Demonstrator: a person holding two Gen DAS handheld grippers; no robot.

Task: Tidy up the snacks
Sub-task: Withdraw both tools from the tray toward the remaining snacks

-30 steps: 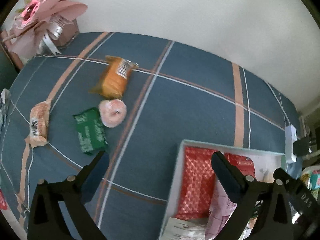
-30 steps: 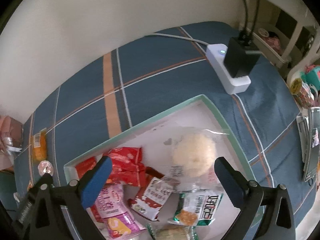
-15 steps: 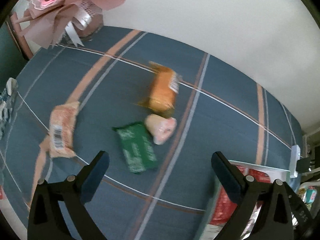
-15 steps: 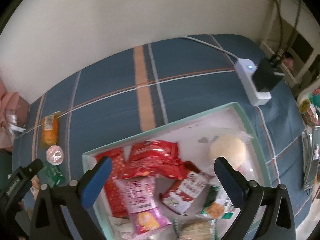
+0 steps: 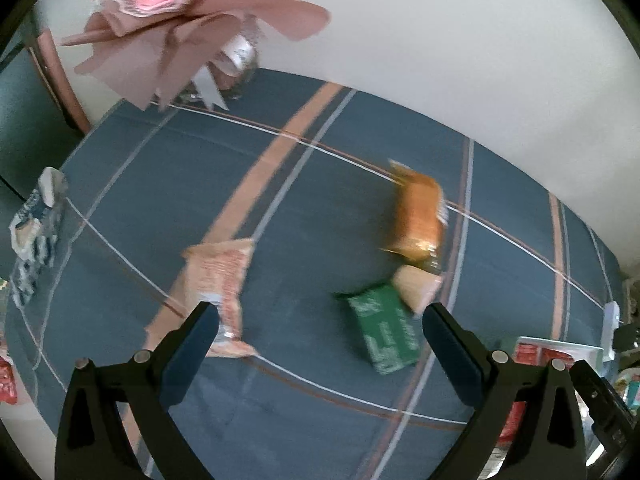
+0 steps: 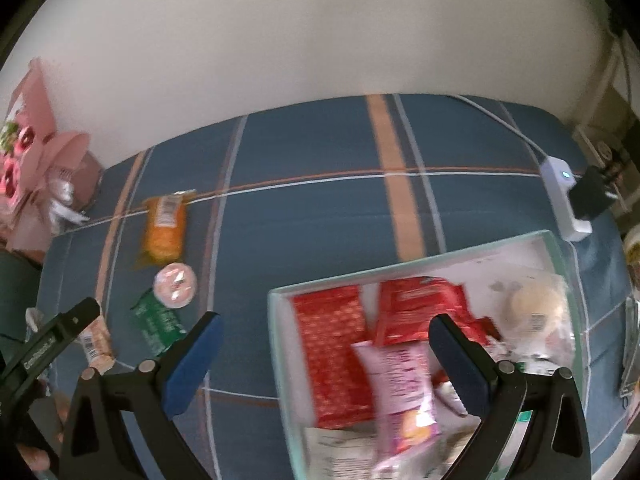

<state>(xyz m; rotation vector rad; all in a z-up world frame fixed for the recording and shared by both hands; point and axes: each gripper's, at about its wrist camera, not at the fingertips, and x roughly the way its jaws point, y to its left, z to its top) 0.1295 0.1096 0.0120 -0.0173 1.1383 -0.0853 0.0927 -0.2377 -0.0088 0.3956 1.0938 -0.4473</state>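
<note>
My left gripper point(image 5: 320, 344) is open and empty, above the blue plaid cloth. Below and ahead of it lie a pale orange wafer packet point(image 5: 216, 280), a green packet point(image 5: 384, 328), a round pink snack point(image 5: 416, 286) and an orange packet point(image 5: 418, 220). My right gripper point(image 6: 326, 354) is open and empty over the near left edge of a pale green tray point(image 6: 558, 248) that holds several red, pink and white snack packets. The orange packet point(image 6: 165, 228), pink snack point(image 6: 175, 284) and green packet point(image 6: 156, 324) also show at left in the right wrist view.
A pink bouquet point(image 5: 172, 16) stands at the back left by the wall. A white power strip point(image 6: 566, 196) with a black plug lies right of the tray. A blue-white wrapper point(image 5: 32, 232) lies at the left table edge.
The left gripper has swung left, away from the tray and toward the loose snacks. The right gripper has also shifted left, from over the tray's middle to its left edge.
</note>
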